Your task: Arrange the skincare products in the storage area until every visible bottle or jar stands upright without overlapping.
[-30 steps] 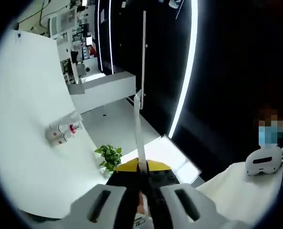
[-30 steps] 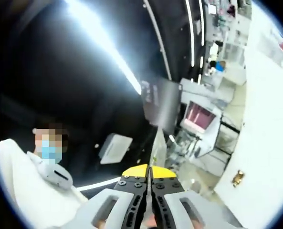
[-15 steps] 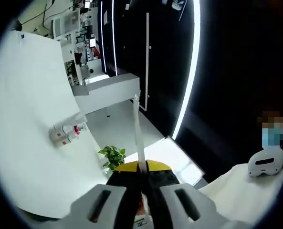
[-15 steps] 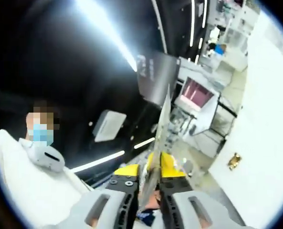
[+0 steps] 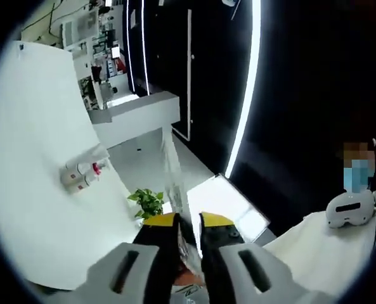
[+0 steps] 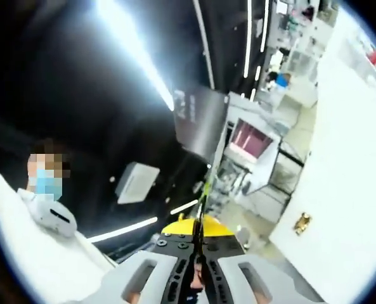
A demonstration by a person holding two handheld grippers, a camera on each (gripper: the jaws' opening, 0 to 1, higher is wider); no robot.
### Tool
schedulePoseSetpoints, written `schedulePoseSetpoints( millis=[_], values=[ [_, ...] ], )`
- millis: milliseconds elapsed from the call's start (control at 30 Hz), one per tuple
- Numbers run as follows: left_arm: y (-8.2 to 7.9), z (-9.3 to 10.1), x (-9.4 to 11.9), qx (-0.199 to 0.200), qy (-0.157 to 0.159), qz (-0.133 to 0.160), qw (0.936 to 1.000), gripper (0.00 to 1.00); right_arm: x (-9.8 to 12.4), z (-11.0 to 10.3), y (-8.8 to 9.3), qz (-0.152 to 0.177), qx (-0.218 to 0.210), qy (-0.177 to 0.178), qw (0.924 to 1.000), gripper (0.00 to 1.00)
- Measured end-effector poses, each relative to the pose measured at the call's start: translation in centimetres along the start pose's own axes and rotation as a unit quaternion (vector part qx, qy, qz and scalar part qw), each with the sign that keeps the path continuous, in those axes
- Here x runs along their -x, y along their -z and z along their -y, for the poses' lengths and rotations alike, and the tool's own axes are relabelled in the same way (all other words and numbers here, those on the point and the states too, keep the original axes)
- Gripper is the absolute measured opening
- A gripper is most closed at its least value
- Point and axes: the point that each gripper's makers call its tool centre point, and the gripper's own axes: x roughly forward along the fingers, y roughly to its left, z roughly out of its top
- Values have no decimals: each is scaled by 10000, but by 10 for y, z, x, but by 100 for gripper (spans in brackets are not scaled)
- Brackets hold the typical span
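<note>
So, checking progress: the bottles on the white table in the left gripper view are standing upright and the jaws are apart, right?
Not upright: in the left gripper view the bottles lie on their sides, close together on the white table. The left gripper does have its jaws apart.

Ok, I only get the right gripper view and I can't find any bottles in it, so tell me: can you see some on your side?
Observer: Yes. In the left gripper view a few small bottles sit close together on a white table. One has a red cap. I cannot tell if they stand upright.
Operator: Anything near them?
Observer: A green plant shows past the table's edge, apart from the bottles.
Operator: And the left hand-held gripper?
Observer: The left hand-held gripper has its jaws a little apart, with a thin clear strip rising between them. I cannot tell if it is gripped.
</note>
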Motion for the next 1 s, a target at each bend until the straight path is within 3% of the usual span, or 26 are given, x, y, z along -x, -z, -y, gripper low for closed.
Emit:
schedulePoseSetpoints(
  millis=[33, 67, 133, 267, 333, 467, 500, 600, 733, 933, 1000],
  values=[
    [0, -5, 1, -145, -174, -20, 9997, 0, -2, -2, 2, -40, 25, -40, 10000, 0],
    [-2, 1, 1, -89, 36, 31, 9999, 0, -3, -2, 3, -44, 82, -13, 10000, 0],
    [-5, -2, 3, -99, -76, 106, 9999, 0, -5, -1, 4, 0, 42, 12, 10000, 1],
    [-14, -8, 6, -72, -311, 356, 9989, 0, -8, 1, 21, -180, -48, 180, 9997, 20],
    [-15, -5, 6, -118, -314, 397, 9987, 0, -8, -1, 26, -227, 18, 218, 9995, 17],
    [-6, -3, 4, -212, -465, 225, 9984, 0, -12, 0, 13, 359, -67, 286, 9989, 9],
    [1, -1, 1, -233, -462, 68, 9986, 0, -14, 2, 14, 383, 57, 365, 9986, 2],
    [-2, -3, 4, -177, -508, 129, 9985, 0, -17, 2, 15, 378, -113, 301, 9988, 0],
    [-3, -4, 7, -166, -543, 80, 9984, 0, -17, 4, 16, 312, -14, 415, 9986, 0],
    [-5, -6, 12, -383, -709, -25, 9967, 0, -22, 7, 20, 214, -243, 445, 9985, 0],
    [-13, -9, 17, -350, -812, 134, 9960, 0, -21, 12, 22, 145, -218, 582, 9980, 3]
  ],
)
